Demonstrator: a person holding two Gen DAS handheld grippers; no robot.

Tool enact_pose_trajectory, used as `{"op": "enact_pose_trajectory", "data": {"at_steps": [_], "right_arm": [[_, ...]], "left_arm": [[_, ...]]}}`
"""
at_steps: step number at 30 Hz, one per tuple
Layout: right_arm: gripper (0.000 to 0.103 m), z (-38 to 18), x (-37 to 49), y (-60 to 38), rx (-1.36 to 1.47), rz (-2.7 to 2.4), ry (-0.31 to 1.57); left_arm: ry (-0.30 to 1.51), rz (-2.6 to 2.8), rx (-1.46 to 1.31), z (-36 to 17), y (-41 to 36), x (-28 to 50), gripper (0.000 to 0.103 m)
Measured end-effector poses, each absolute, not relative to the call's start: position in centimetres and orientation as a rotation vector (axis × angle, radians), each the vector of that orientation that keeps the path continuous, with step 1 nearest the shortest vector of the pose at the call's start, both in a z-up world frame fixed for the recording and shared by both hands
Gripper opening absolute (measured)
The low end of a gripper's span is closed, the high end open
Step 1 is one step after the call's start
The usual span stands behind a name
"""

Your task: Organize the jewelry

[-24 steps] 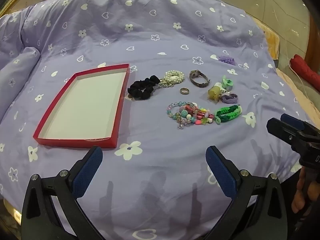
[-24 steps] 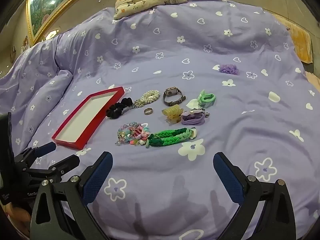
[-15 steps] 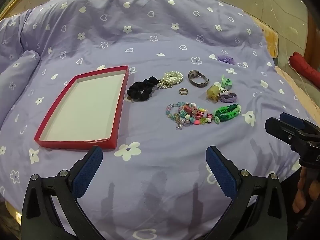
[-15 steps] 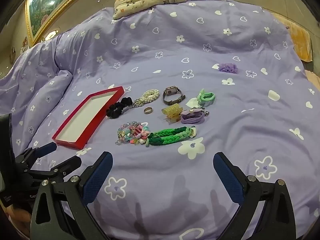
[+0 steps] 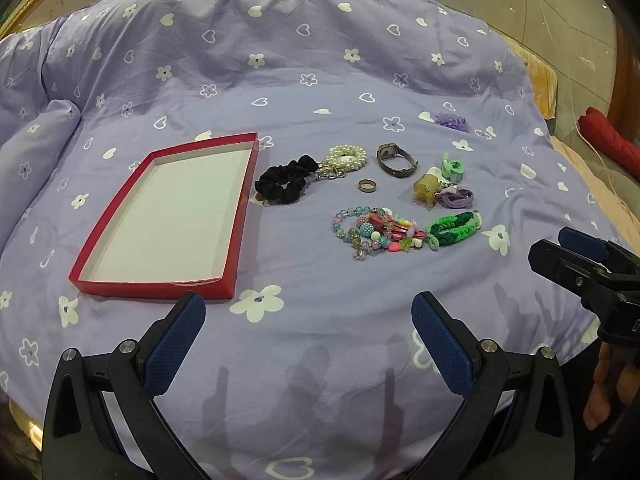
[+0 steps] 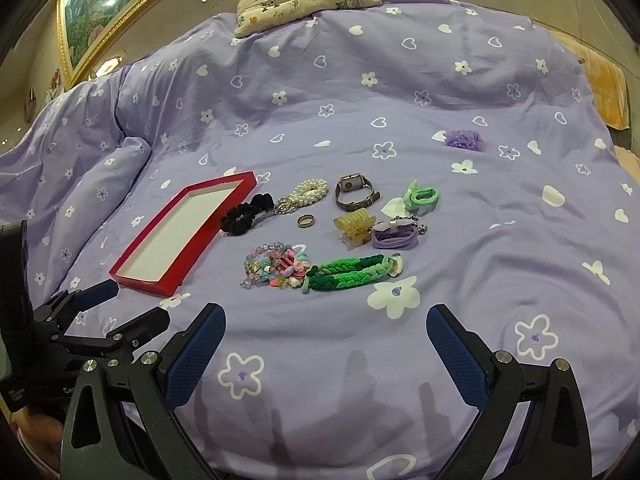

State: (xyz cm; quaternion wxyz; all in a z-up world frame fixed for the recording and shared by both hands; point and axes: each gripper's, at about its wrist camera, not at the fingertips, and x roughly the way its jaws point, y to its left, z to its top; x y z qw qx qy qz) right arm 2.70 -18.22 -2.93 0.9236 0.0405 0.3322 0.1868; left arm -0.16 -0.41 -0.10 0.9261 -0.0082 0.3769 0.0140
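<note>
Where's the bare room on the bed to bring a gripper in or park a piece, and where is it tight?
Bare quilt lies between both open grippers and the green braided band, and right of the watch toward the purple flower. The red box is empty. Tight: the black scrunchie lies close beside the box, with the pearl bracelet, ring and bead bracelets clustered nearby.

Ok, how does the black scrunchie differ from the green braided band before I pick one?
The black scrunchie is ruffled, bunched and plain black; the green braided band is a flat plait, stretched long, in light and dark green. The scrunchie lies next to the red box; the band lies farther off, touching the beaded bracelets. Both rest loose on the bedspread, ungrasped.
</note>
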Motion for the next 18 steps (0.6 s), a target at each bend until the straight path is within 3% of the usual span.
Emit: {"op": "enact_pose_trajectory", "data": {"at_steps": [18], "right_arm": [[0.101,-2.58,2.58,-18.05,0.083,0.395,0.68]], "left_arm": [[0.774,0.024,-0.02,0.0,-0.44,-0.13,0.103]]}}
